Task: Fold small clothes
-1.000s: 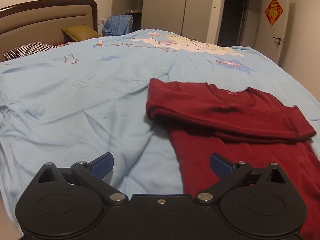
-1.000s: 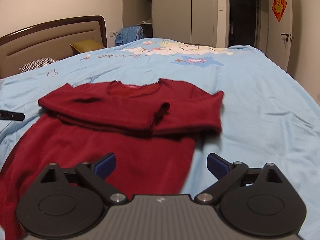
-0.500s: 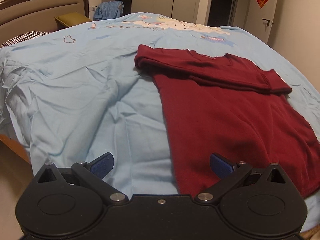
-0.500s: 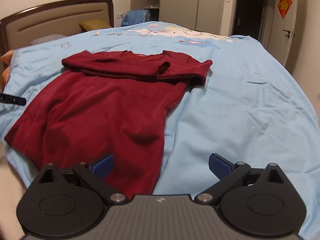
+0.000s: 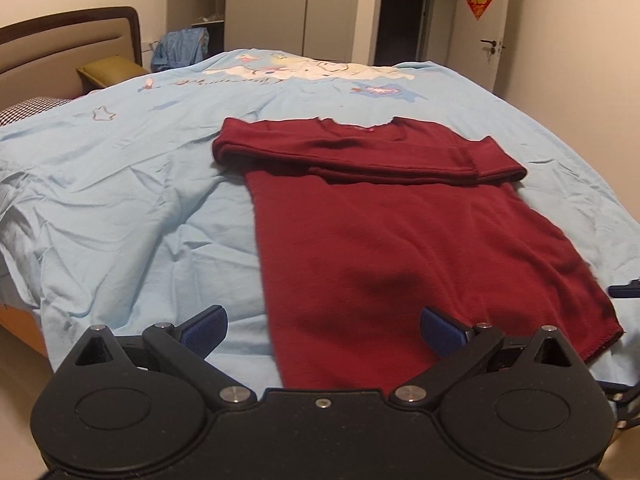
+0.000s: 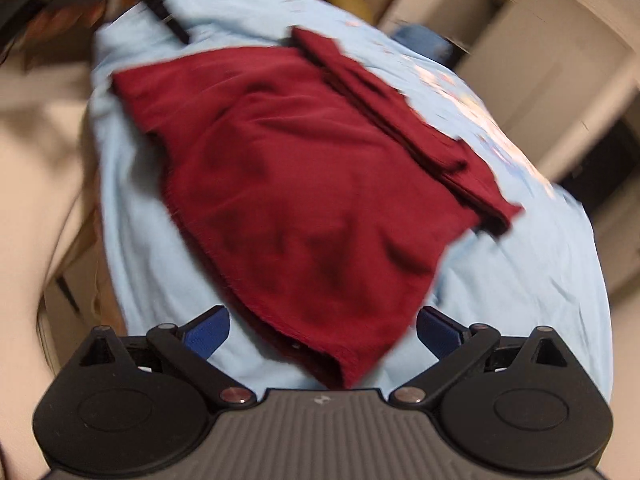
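Pale-blue bedsheet (image 5: 120,208) under maroon sweater (image 5: 400,256).

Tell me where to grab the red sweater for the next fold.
Probably the bottom hem corners of the red sweater, one per tool, coming from the near bed edge. The sleeves already lie folded across the chest, and the hem lies flat and free nearest both open tools.
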Motion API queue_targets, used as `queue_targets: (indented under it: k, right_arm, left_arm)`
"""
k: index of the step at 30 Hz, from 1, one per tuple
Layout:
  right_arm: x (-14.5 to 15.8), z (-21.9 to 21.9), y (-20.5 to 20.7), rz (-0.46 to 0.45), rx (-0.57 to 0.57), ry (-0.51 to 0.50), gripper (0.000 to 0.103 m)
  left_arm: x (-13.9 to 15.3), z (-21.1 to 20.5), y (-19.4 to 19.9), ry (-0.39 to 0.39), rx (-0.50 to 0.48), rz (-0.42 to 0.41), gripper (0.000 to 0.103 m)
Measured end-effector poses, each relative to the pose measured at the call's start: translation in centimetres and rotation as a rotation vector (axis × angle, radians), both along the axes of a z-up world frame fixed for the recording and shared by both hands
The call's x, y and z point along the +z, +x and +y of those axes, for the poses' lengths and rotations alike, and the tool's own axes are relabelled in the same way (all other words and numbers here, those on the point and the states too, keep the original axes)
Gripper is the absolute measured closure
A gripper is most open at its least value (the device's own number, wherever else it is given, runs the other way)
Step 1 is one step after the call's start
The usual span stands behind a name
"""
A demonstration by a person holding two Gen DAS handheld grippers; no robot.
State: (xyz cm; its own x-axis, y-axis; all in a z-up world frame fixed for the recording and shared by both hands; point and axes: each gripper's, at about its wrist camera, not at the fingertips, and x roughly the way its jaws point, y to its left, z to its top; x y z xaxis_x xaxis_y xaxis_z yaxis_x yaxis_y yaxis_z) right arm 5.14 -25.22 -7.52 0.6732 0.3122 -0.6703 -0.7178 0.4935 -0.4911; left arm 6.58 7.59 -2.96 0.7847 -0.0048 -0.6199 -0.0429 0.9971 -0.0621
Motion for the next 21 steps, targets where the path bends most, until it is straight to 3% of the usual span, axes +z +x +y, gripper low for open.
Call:
queue_targets:
  k: [5, 9, 11, 14, 18, 21]
  right_arm:
    - [-1.9, 1.8, -0.2, -0.003, 0.073, -0.079, 0.021]
    - [-3.0, 2.5, -1.2, -0.063, 0.145, -0.145, 0.028]
    - [-3.3, 2.6, -1.4, -0.072, 0.162, -0.157, 0.045]
    - [-3.4, 2.4, -1.3, -0.038, 0.153, -0.133, 0.071]
    - [-2.7, 2.4, -1.3, -0.012, 0.13, -0.078, 0.083]
    - [-1.3, 1.7, -0.3, 0.06, 0.067, 0.048, 0.089]
  left_arm:
    - [0.0, -1.2, -0.3, 0.003, -0.037, -0.004, 0.001]
    - [-0.2, -1.8, -0.5, -0.002, -0.055, 0.001, 0.001]
    - [-0.3, -2.0, -0.5, 0.001, -0.062, 0.004, 0.001]
    - [-0.4, -2.2, -0.5, 0.012, -0.076, 0.006, 0.001]
    - [-0.3, -2.7, -0.8, 0.022, -0.115, -0.004, 0.001]
    - [-0.4, -3.5, -1.3, 0.027, -0.171, -0.02, 0.001]
